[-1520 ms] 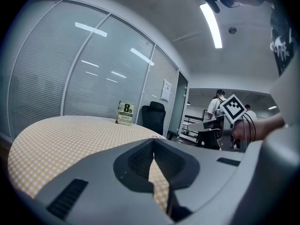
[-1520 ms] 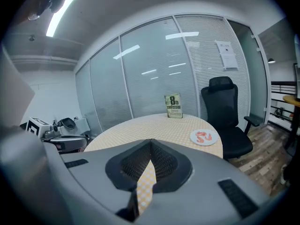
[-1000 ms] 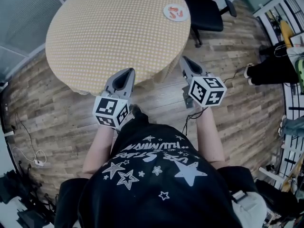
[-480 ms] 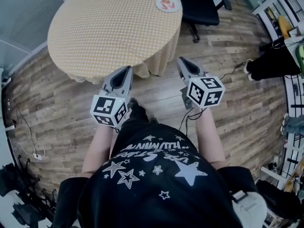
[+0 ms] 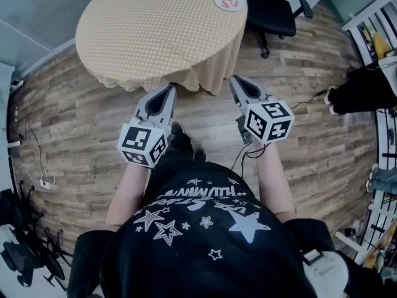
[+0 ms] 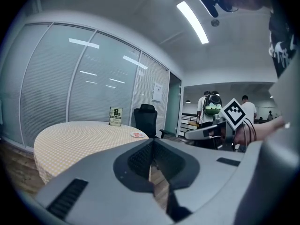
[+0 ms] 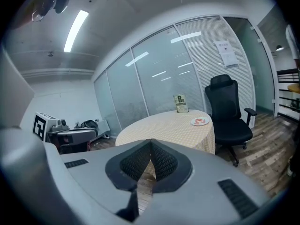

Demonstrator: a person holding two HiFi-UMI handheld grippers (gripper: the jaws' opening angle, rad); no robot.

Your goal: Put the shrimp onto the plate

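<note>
round table (image 5: 155, 30) with a yellow cloth stands ahead. the plate (image 5: 218, 2) sits by its far right edge, and the shrimp (image 5: 231, 4) seems to lie on it already. the left gripper (image 5: 167, 89) and the right gripper (image 5: 235, 81) hang off the near edge, both pinched closed and holding nothing. no next move looks needed.

The plate (image 5: 219, 4) sits at the table's (image 5: 155, 36) far right edge; a chair (image 5: 273, 14) stands just beyond.
</note>
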